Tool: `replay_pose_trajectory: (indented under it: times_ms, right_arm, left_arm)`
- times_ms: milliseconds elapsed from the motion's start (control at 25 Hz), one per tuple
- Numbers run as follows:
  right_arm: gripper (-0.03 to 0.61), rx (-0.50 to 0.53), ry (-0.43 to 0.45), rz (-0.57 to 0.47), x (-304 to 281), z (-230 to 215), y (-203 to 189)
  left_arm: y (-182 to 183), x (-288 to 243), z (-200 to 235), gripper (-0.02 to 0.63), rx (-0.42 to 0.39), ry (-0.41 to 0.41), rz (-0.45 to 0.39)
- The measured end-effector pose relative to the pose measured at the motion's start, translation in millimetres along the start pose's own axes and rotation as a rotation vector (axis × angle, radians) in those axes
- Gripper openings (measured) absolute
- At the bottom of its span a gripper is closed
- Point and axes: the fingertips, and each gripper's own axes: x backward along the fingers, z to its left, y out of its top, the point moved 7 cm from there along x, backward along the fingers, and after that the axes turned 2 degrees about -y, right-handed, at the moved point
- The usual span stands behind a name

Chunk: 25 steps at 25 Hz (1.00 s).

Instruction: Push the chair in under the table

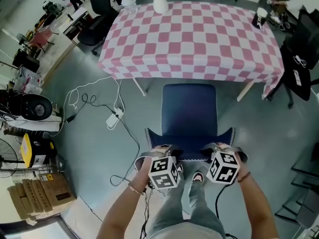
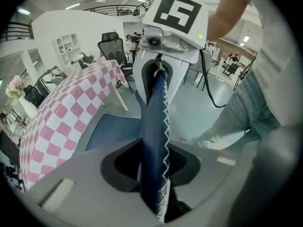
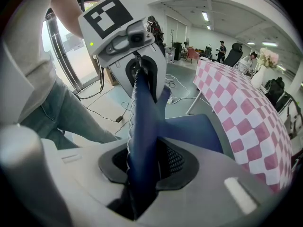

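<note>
A blue chair stands in front of the table point(image 1: 194, 39) with the pink-and-white checked cloth; its seat point(image 1: 189, 108) points at the table and the front edge reaches the cloth's hem. My left gripper point(image 1: 165, 153) is shut on the left part of the backrest's top edge point(image 1: 190, 157), and my right gripper point(image 1: 215, 152) is shut on the right part. In the left gripper view the blue backrest point(image 2: 154, 122) runs between the jaws of that gripper point(image 2: 154, 171). The right gripper view shows the same backrest point(image 3: 142, 126) clamped in its gripper point(image 3: 142, 169).
Two white table legs point(image 1: 140, 87) point(image 1: 245, 90) flank the chair. A white power strip point(image 1: 114, 117) with cables lies on the floor at the left, cardboard boxes point(image 1: 40, 195) beyond it. Black chairs stand at the table's right end point(image 1: 301, 59). A white vase point(image 1: 160, 1) stands on the table.
</note>
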Motion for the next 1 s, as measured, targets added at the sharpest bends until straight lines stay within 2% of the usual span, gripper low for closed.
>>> replay_pose_trajectory:
  times_ms: [240, 440, 1000]
  right_arm:
    - [0.103, 0.001, -0.016, 0.003, 3.8, -5.9, 0.6]
    - [0.1, -0.019, -0.082, 0.0, -2.0, -22.8, 0.3]
    - [0.101, -0.021, -0.065, 0.0, -8.5, -76.4, 12.7]
  left_arm:
    - [3.9, 1.3, 5.3, 0.094, 0.0, 0.011, -0.01]
    - [3.6, -6.3, 22.9, 0.092, 0.013, 0.067, -0.005]
    - [3.1, -9.9, 80.2, 0.095, 0.004, 0.05, -0.01]
